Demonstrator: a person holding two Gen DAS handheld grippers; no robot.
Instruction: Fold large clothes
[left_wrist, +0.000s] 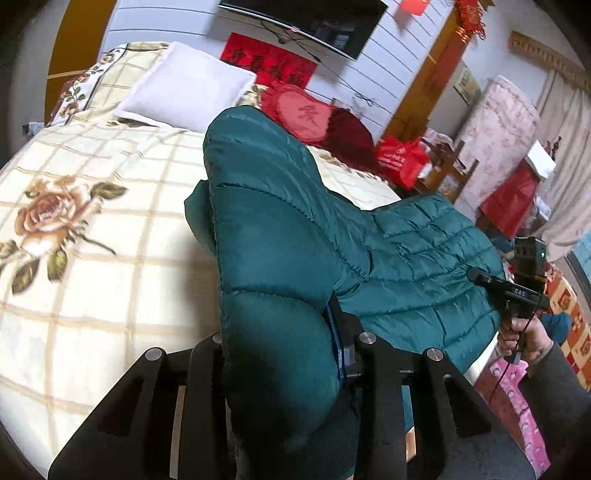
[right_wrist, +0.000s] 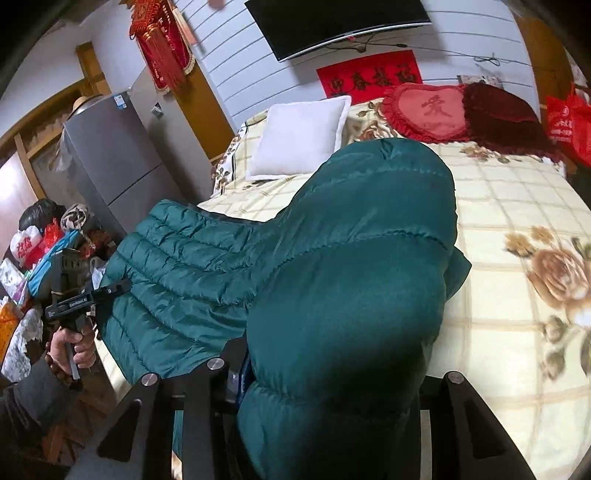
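Both the left gripper (left_wrist: 280, 354) and right gripper (right_wrist: 325, 373) pinch the teal down jacket (left_wrist: 406, 258) at the floral bed's (left_wrist: 92, 277) edge, 2 puffy ends raised; folding looks barely begun.

The left gripper (left_wrist: 284, 354) is clamped on a thick fold of the teal jacket (left_wrist: 280, 236), which rises from between its 2 fingers and hides their tips. The rest of the jacket lies right of that fold, quilted side up, on the bed (left_wrist: 92, 295). At the jacket's right edge the right gripper (left_wrist: 476, 275) touches the fabric, held by a hand (left_wrist: 521, 332). Beyond the jacket lie a white pillow (left_wrist: 188, 88) and a red cushion (left_wrist: 299, 110).
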